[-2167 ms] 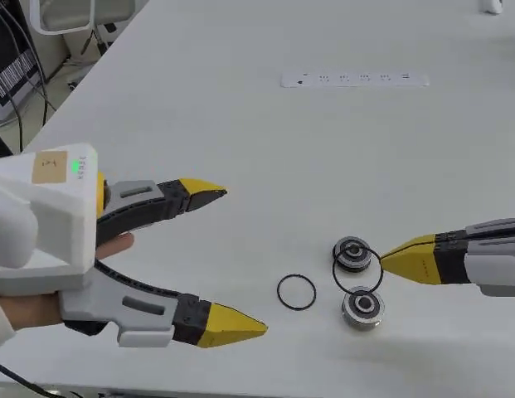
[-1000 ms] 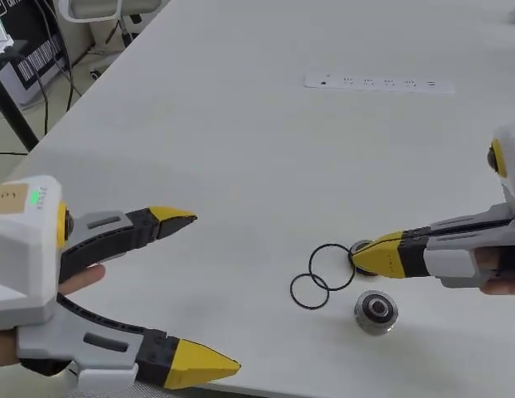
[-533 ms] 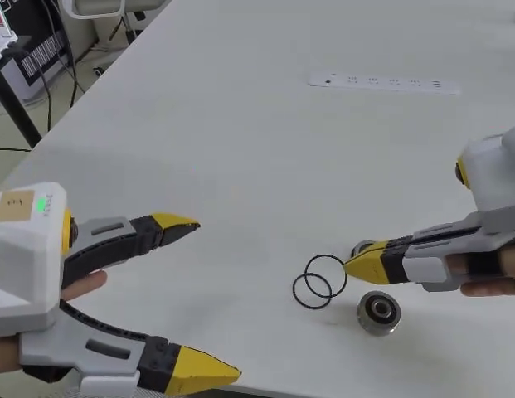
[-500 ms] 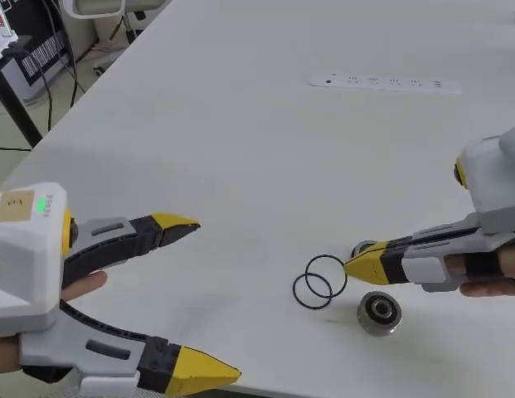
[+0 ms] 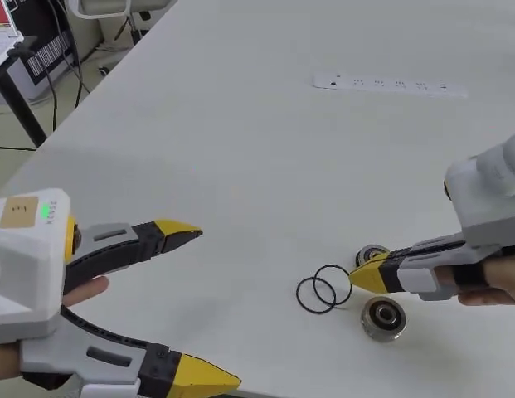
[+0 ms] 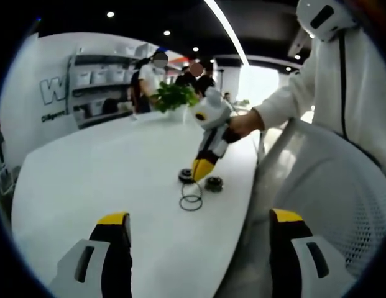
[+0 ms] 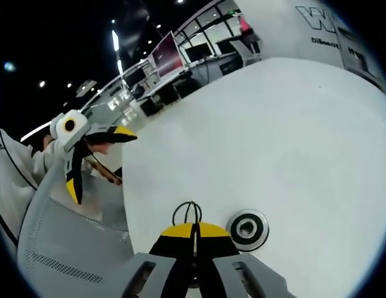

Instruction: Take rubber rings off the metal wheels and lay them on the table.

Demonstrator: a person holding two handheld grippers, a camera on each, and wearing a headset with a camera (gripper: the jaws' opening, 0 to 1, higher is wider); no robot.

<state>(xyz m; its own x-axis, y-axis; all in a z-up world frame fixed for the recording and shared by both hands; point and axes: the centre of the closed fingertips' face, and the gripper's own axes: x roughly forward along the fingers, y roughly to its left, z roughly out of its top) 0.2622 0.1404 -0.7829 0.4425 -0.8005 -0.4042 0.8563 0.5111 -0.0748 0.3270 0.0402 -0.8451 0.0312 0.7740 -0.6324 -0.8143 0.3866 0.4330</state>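
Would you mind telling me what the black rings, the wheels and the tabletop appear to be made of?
The rings look thin and matte black, probably rubber. The wheels have a shiny silvery rim and dark centre, so likely metal. The tabletop is smooth matte white, perhaps laminate.

Rubber rings [image 5: 324,288]: 2, lying overlapped on the white table [image 5: 240,149].
Metal wheels [image 5: 384,317]: 2, side by side.
Handheld grippers [image 5: 211,308]: 2.
Power strips [image 5: 391,84]: 1.

Black rubber rings [image 5: 323,288] and silver, dark-centred metal wheels [image 5: 383,317] sit on a white table [image 5: 265,149] with a white power strip [image 5: 391,84]; the left gripper [image 5: 211,307] and right gripper [image 5: 361,278] are white-grey, black-jawed and yellow-tipped.
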